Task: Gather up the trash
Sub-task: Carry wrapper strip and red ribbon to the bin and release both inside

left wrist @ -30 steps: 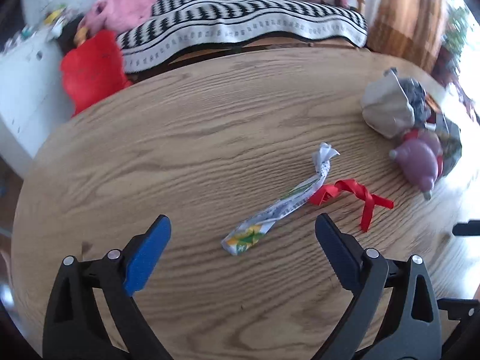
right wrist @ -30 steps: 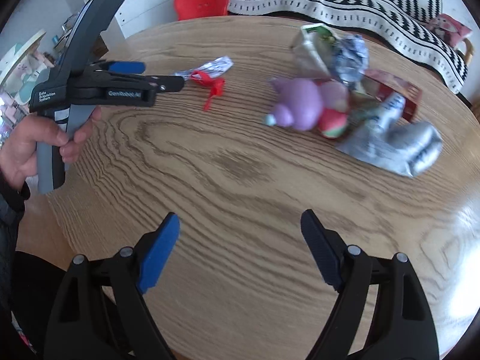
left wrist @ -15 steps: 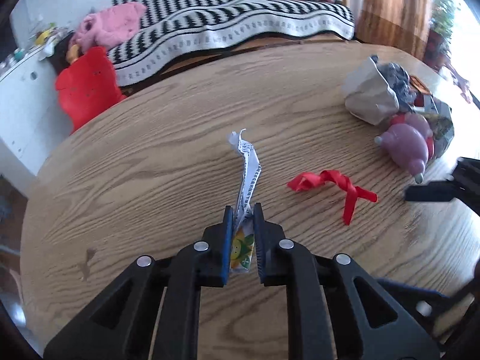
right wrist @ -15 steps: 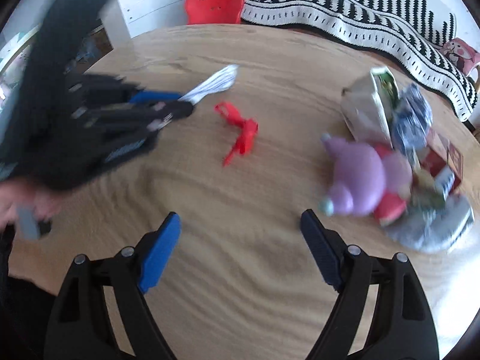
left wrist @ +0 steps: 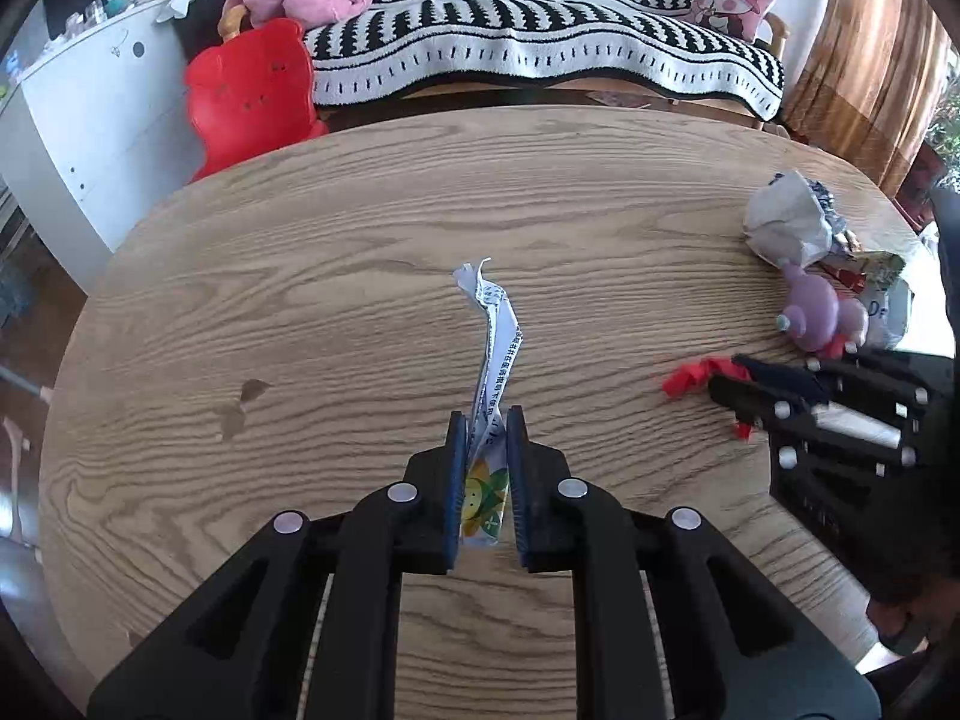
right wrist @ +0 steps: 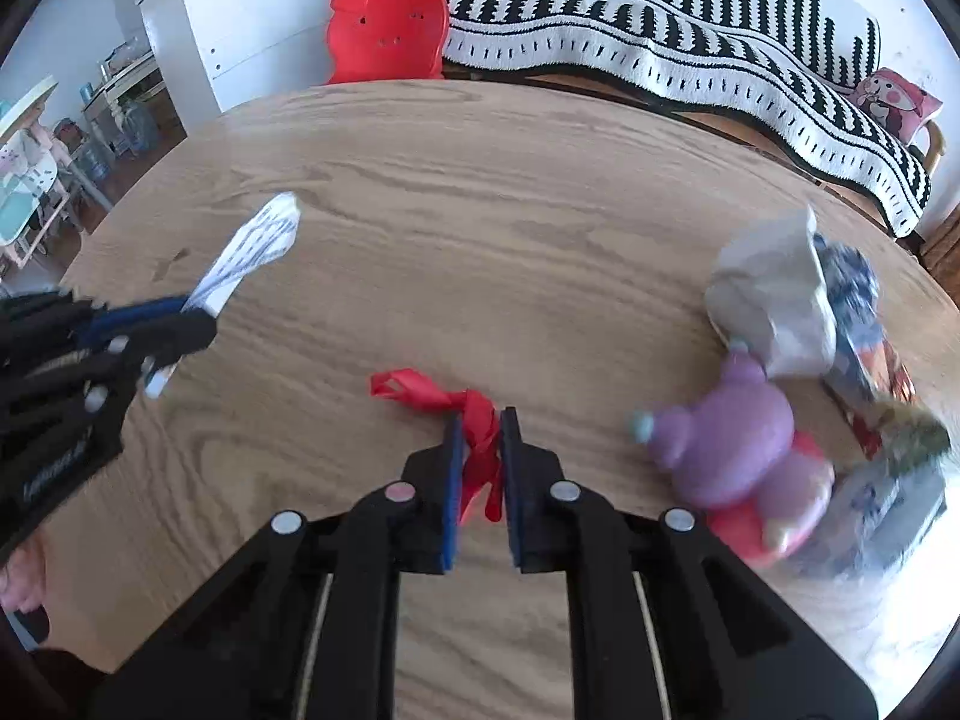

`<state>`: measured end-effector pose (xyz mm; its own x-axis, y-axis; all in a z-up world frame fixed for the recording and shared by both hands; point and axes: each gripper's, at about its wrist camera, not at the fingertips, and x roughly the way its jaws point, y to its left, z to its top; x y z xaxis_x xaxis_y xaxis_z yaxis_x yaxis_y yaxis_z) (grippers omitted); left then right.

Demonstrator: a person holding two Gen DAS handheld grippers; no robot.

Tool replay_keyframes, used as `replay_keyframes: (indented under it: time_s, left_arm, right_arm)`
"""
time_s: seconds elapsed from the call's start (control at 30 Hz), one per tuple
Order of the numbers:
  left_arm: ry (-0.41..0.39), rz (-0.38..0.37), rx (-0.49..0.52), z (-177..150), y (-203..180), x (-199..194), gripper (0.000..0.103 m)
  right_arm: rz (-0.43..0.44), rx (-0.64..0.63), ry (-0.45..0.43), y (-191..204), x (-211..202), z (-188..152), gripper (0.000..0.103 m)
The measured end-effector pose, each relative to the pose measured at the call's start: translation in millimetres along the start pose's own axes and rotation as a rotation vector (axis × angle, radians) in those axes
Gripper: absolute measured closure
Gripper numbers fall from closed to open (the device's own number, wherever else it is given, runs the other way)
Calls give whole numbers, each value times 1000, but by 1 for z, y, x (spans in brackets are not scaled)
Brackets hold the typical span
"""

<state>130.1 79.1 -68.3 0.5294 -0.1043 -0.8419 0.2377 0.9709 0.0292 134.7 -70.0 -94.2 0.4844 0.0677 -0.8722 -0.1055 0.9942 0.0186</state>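
Round wooden tabletop [left wrist: 360, 300], no bin or container in view. Left tool [left wrist: 485, 420] closed tight on a long twisted printed wrapper [left wrist: 498, 336], which sticks up and forward from the blue pads, lifted off the wood. Right tool [right wrist: 480, 420] pinched nearly closed on a red ribbon [right wrist: 438, 399]; its loop end trails left on the tabletop. Trash pile at right edge: crumpled silver bag [right wrist: 774, 306], purple toy [right wrist: 732, 438], other wrappers, blurred. Red chair [left wrist: 249, 90] and striped blanket [left wrist: 540, 54] behind.
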Motion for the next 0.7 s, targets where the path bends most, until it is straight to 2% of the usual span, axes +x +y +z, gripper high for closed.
replay_keyframes:
  time_s: [0.17, 0.3, 0.5, 0.7]
  left_arm:
    - [-33, -30, 34, -1, -40, -20, 90]
    - [-67, -76, 99, -2, -99, -40, 90]
    - [-124, -177, 209, -9, -214, -69, 90]
    - [-115, -343, 334, -40, -354, -88, 90]
  right_arm:
    - [0, 45, -13, -23, -43, -37, 90]
    - [-42, 88, -66, -55, -99, -70, 90]
    - [-173, 223, -68, -146, -170, -149, 90]
    - [-323, 452, -36, -264, -224, -257, 90]
